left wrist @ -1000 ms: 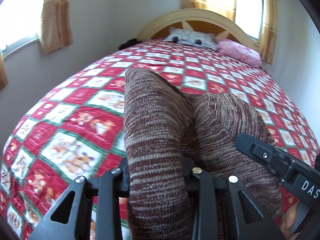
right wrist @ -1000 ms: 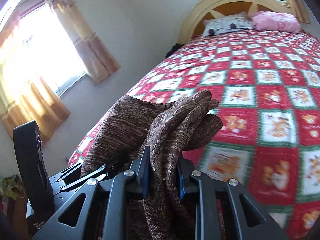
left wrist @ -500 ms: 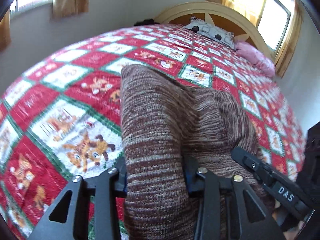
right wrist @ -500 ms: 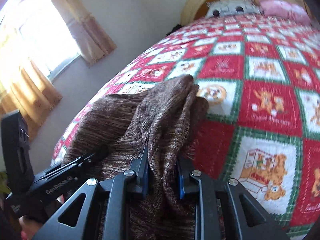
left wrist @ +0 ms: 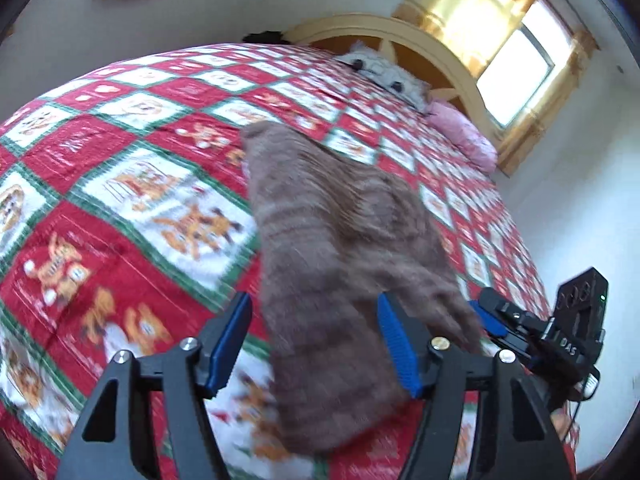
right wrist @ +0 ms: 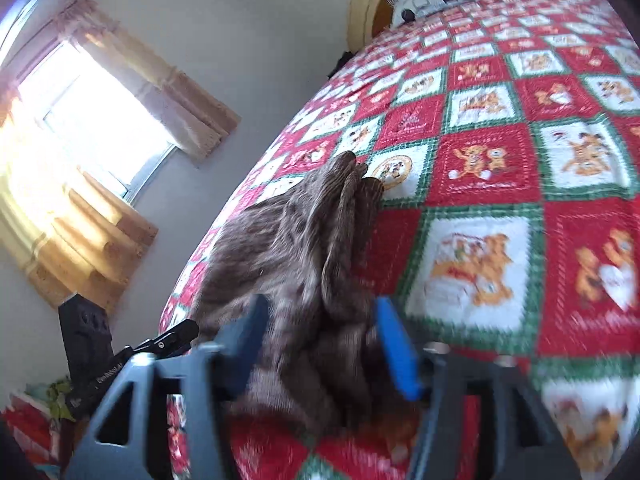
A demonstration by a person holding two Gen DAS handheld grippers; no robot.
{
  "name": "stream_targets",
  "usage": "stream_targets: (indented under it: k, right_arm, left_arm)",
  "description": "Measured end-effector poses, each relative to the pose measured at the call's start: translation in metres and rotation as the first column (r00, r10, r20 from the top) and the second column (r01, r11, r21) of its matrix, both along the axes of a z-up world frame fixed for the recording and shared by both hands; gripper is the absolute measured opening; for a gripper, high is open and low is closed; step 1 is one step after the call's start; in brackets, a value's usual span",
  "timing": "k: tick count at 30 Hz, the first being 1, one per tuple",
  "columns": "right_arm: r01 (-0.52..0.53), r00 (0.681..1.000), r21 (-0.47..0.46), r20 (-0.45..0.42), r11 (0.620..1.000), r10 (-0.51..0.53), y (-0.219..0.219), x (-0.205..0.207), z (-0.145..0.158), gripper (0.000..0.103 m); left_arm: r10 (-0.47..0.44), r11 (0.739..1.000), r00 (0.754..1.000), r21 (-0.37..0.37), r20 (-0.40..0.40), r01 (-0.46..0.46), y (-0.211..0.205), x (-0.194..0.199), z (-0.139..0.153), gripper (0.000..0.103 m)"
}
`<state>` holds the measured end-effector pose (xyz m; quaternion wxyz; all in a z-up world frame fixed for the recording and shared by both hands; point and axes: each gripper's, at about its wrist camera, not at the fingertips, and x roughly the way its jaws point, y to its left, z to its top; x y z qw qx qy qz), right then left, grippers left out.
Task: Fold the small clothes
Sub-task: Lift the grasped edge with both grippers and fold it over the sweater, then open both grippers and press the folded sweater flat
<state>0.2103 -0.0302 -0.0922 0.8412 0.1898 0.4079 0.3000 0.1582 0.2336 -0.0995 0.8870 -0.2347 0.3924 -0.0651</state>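
Lying bunched on quilt (left wrist: 120, 200), brown knit garment (left wrist: 332, 240), both hand-held grippers spread (left wrist: 316, 344) (right wrist: 320, 340)

I see a brown knit garment (left wrist: 340, 240), coarse and matt, lying on the printed cloth quilt (left wrist: 120, 200). My left gripper (left wrist: 316, 344) is matt black plastic with ribbed blue pads (left wrist: 394, 344) and shiny metal screws; beyond the quilt, a glossy cream wooden headboard (left wrist: 400, 36)
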Motion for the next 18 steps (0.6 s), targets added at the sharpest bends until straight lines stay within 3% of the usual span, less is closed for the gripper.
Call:
stream_targets:
  k: [4, 5, 8, 11, 12, 15, 17, 18]
  right_arm:
    - [-0.057, 0.998, -0.05, -0.014, 0.997, 0.056, 0.009, -0.017, -0.009, 0.063]
    - [-0.068, 0.998, -0.105, -0.012, 0.992, 0.067, 0.015, -0.022, -0.013, 0.063]
    - [-0.069, 0.993, -0.221, 0.08, 0.973, 0.089, 0.026, -0.041, -0.016, 0.062]
    - [-0.073, 0.992, -0.305, 0.078, 0.949, 0.101, 0.038, -0.045, -0.017, 0.016]
    - [-0.075, 0.994, -0.285, 0.052, 0.956, 0.093, 0.037, -0.044, -0.018, 0.015]
    - [-0.087, 0.996, -0.207, -0.027, 0.974, 0.083, 0.029, -0.04, -0.017, 0.01]
    - [-0.124, 0.982, 0.03, -0.138, 0.992, 0.127, 0.017, -0.039, -0.018, 0.009]
    - [-0.131, 0.971, 0.155, -0.181, 0.979, 0.159, 0.011, -0.04, -0.019, 0.009]
  left_arm:
    - [-0.035, 0.999, 0.999, 0.034, -0.01, 0.035, -0.012, -0.007, -0.007, 0.068]
    - [-0.034, 0.999, 0.999, 0.034, -0.041, 0.035, -0.014, -0.007, -0.014, 0.068]
    - [-0.034, 0.999, 0.997, -0.037, -0.062, 0.031, -0.011, -0.015, -0.028, 0.068]
    - [-0.027, 1.0, 0.999, -0.015, -0.044, 0.027, -0.014, -0.019, -0.026, 0.067]
    - [-0.023, 1.0, 0.999, -0.02, -0.047, 0.022, -0.014, -0.02, -0.025, 0.065]
    - [-0.05, 0.998, 0.998, -0.045, -0.046, 0.048, -0.015, -0.019, -0.019, 0.032]
    - [-0.057, 0.998, 0.998, -0.043, -0.039, 0.055, -0.01, -0.02, -0.011, 0.024]
    - [-0.062, 0.996, 0.998, -0.062, -0.034, 0.06, -0.004, -0.021, -0.007, 0.024]
